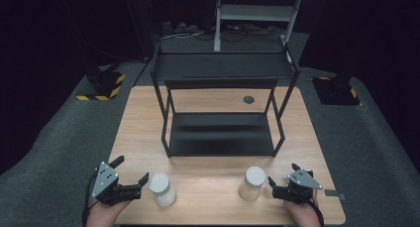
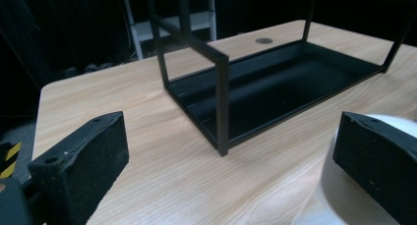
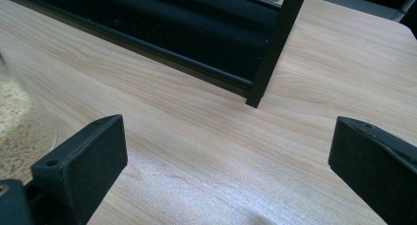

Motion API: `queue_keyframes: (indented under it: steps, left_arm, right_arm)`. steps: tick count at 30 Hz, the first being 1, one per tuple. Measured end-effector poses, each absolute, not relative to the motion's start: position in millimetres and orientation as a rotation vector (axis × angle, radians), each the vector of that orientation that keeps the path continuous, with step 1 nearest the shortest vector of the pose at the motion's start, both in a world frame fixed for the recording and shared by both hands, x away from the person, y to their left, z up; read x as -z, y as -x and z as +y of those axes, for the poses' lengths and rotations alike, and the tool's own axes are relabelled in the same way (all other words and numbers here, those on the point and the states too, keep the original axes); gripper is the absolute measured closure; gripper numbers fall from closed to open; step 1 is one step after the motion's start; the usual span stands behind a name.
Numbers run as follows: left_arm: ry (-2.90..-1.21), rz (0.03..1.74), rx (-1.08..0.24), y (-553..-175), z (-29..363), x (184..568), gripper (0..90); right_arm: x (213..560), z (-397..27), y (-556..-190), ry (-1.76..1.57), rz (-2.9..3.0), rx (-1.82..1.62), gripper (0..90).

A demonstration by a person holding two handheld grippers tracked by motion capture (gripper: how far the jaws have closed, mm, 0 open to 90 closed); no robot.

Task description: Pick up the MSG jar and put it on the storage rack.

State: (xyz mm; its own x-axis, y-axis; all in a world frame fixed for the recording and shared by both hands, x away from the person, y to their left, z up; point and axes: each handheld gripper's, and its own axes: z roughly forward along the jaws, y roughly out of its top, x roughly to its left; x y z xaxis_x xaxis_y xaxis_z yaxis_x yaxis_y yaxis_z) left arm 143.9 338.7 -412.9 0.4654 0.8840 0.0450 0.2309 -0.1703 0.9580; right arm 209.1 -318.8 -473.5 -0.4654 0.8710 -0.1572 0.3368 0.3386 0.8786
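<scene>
Two clear jars with white lids stand near the table's front edge. The left jar (image 1: pixel 162 189) is just right of my left gripper (image 1: pixel 132 169), which is open and apart from it. In the left gripper view (image 2: pixel 228 136) the jar's white lid (image 2: pixel 339 190) shows at the lower right, partly behind the right jaw. The right jar (image 1: pixel 252 183) holds pale grains and stands just left of my right gripper (image 1: pixel 283 173), also open with nothing between its jaws. In the right gripper view (image 3: pixel 226 141) that jar (image 3: pixel 14 126) sits at the left edge, outside the jaws.
A black two-tier metal rack (image 1: pixel 220 113) stands mid-table behind the jars, with its lower tray (image 2: pixel 275 82) resting on the wood and a corner post (image 3: pixel 275 48) close ahead of the right gripper. A small round grommet (image 1: pixel 248 99) sits behind it.
</scene>
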Motion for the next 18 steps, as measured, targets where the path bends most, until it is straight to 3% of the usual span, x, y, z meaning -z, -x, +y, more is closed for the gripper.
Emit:
queue_keyframes:
  steps: [18]
  left_arm:
    - [-1.660, 0.887, -0.738, -137.5, 327.9, 407.4, 0.4]
  right_arm:
    - [473.6, -318.4, -208.8, -1.052, 1.967, -1.075, 0.2]
